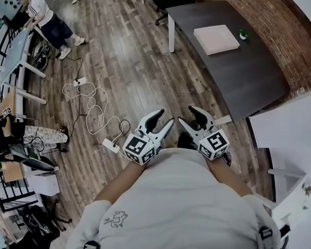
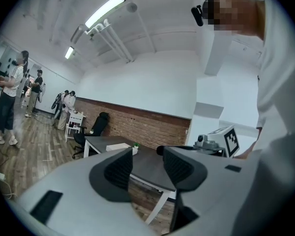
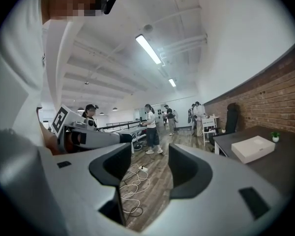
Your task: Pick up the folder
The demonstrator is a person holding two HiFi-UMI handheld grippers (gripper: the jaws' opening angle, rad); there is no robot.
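The folder is a flat white slab lying on a dark grey table at the far right, well ahead of both grippers. It also appears in the left gripper view as the folder beyond the jaws, and in the right gripper view as the folder off to the right. My left gripper and right gripper hang side by side close to my chest, over the wood floor. Both are open and hold nothing. The left gripper faces the table; the right gripper faces the floor and cables.
A small potted plant stands beside the folder. White cables and a power strip lie on the floor to the left. A person stands at a desk far left. An office chair sits behind the table, and white furniture is near right.
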